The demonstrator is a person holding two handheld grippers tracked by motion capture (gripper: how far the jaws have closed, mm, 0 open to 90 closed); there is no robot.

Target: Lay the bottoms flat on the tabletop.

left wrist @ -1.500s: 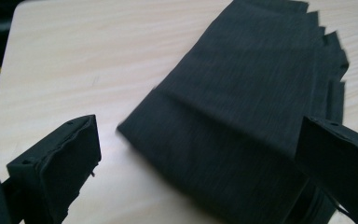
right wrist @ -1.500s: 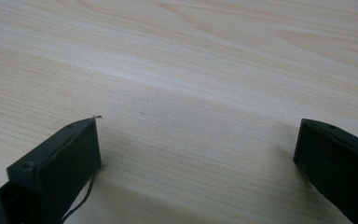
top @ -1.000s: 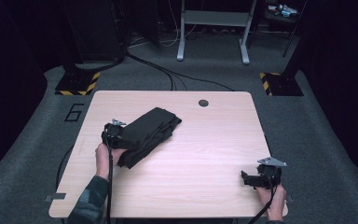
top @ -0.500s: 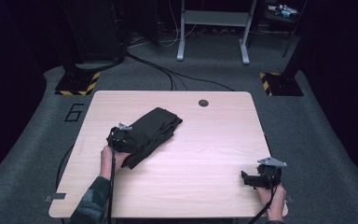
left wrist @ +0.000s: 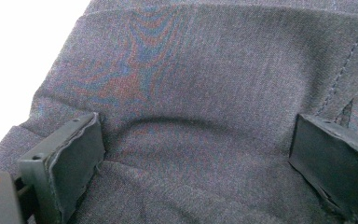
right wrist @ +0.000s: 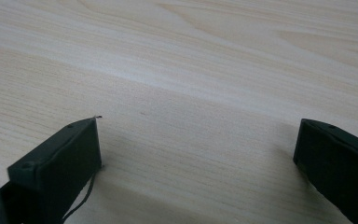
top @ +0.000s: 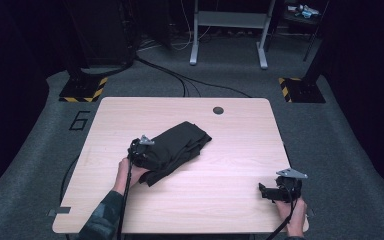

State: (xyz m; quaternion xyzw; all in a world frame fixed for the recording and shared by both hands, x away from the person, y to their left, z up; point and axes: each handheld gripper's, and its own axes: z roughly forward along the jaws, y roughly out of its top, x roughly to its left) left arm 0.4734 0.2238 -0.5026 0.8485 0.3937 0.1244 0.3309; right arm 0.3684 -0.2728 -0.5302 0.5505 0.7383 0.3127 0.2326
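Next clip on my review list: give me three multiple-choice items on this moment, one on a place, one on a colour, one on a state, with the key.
1. Where is the right tool?
A. Near the table's right front corner
B. On the garment
C. Beside the round hole

2. What colour is the folded garment?
A. White
B. Dark, near black
C. Yellow

3. How do the left tool's jaws stand?
A. Shut on a cable
B. Shut on nothing
C. Open, with cloth spanning the gap

Key: 1 A, the high view shows it there over bare wood; 2 B, both the high and left gripper views show dark fabric; 3 C, the left gripper view shows the jaws wide apart over the garment.
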